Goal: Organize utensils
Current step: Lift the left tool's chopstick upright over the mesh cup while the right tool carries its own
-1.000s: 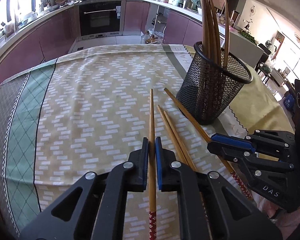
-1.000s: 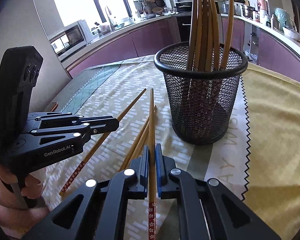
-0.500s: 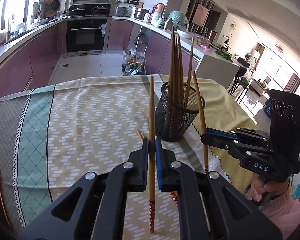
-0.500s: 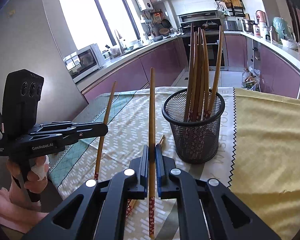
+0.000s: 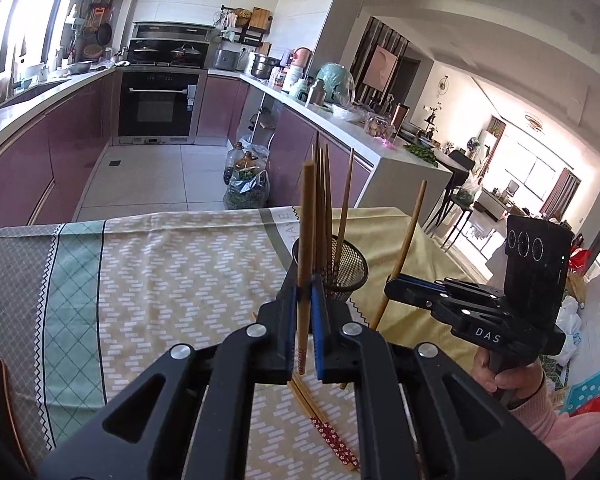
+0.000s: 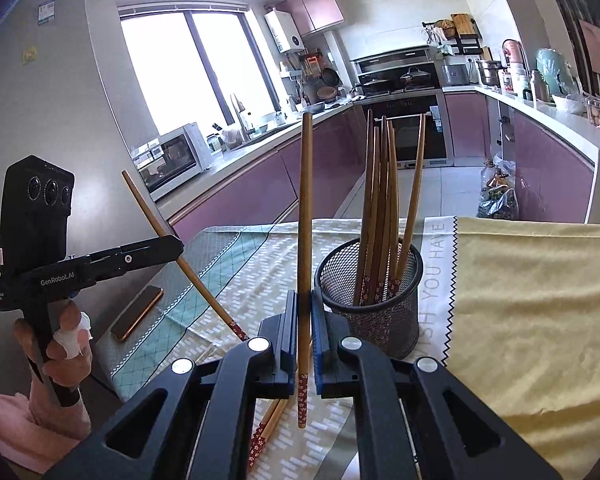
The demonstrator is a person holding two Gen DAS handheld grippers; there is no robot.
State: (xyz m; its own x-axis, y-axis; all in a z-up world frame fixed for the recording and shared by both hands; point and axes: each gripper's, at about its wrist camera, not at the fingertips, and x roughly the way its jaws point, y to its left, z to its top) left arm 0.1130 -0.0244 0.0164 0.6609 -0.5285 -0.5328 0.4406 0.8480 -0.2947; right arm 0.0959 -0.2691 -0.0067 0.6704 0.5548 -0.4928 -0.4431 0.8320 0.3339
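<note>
My left gripper is shut on a wooden chopstick, held upright above the table. My right gripper is shut on another wooden chopstick, also upright. Each gripper shows in the other's view: the right one beside the holder, the left one at the left. A black mesh holder with several chopsticks stands on the tablecloth just ahead of both grippers; it also shows in the left wrist view. Two loose chopsticks lie on the cloth below the grippers.
A phone lies on the dark table edge at the left. The patterned tablecloth covers the table, with a yellow cloth to the right of the holder. Kitchen counters and an oven stand beyond.
Both grippers have lifted their chopsticks off the cloth and risen well above the table, tipping the sticks upright. Two chopsticks stay lying on the cloth.
</note>
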